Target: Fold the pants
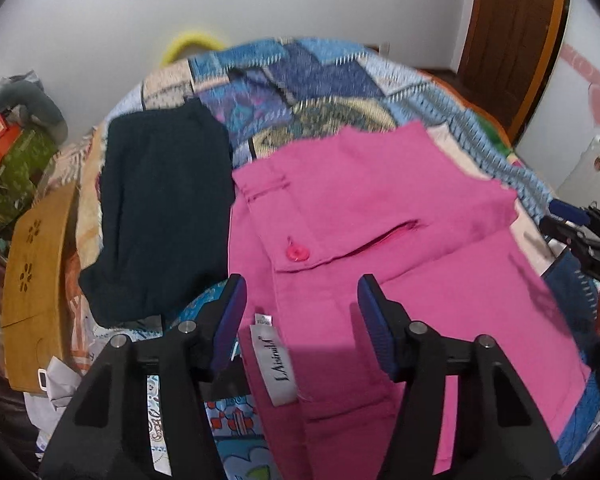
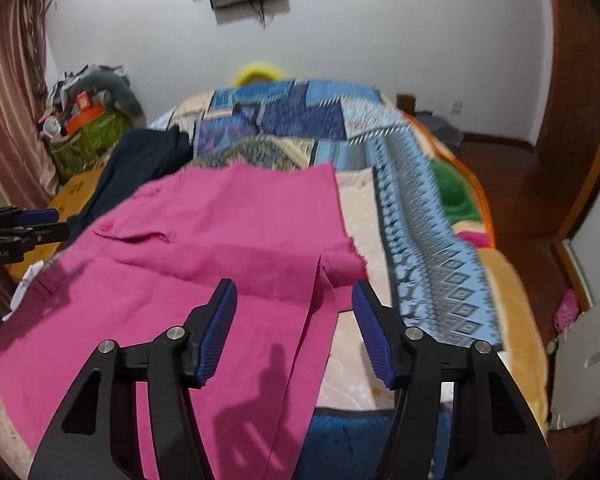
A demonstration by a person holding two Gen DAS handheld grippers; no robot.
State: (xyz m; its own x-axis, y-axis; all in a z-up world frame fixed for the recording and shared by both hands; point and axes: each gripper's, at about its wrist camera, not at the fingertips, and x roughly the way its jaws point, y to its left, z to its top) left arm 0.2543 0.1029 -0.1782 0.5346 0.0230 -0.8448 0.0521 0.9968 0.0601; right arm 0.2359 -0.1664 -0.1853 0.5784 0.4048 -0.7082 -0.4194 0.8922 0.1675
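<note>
Two black grippers with blue ribbed pads hover over a pair of bright pink cotton pants spread across a bed covered in a blue patchwork quilt. The left gripper hangs above the waistband end, where a white sewn-in brand label and a pink button face up; its jaws stand wide apart and hold nothing. The right gripper hangs over the leg end, near the slit between the two legs, its jaws likewise spread and empty. The pants lie partly doubled over, one layer resting across another, apparently so that a further fold can be made from both ends at once. Each gripper appears stationed at its own end for that purpose. A folded dark navy garment lies just beside the pants on the quilt, seemingly set aside as finished. A light wooden board with flower cutouts sits off the bed's left edge.
</note>
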